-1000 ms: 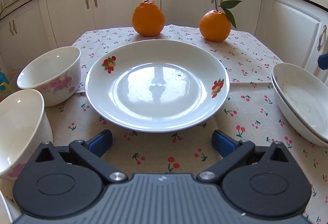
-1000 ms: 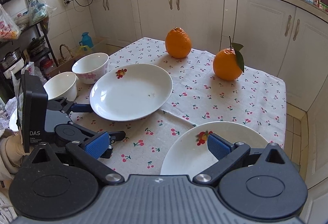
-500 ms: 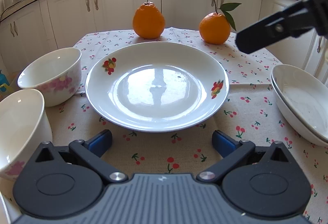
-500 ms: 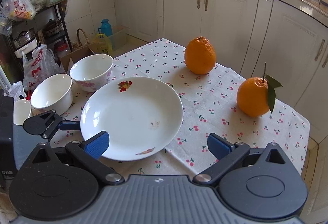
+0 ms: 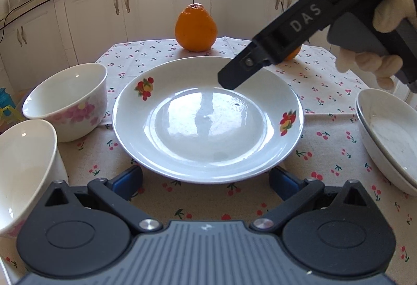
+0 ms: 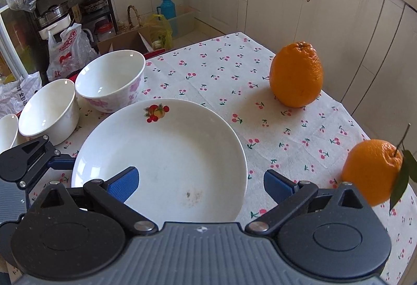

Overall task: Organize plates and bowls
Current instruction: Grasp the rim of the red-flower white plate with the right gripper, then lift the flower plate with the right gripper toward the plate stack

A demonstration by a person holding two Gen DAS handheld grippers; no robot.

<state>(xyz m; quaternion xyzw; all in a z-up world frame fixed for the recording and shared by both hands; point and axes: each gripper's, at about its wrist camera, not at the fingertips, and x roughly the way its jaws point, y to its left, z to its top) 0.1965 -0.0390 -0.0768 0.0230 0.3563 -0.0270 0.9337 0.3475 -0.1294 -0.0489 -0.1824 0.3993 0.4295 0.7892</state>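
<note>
Table: cherry-print cloth [image 6: 221, 71].
Hidden: second orange [image 5: 293, 55], mostly.
Bowls: two [image 5: 70, 99].
Left gripper [image 5: 206, 180]: spread.
Right gripper [image 6: 200, 180]: spread.

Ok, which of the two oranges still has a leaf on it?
The orange nearer the right tongs, at the tablecloth's right edge, carries a stem and green leaf. The taller orange farther back has none.

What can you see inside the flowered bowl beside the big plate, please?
The flowered bowl shows only bare white glaze inside; nothing sits in it. In the left wrist view its near wall hides the bottom.
</note>
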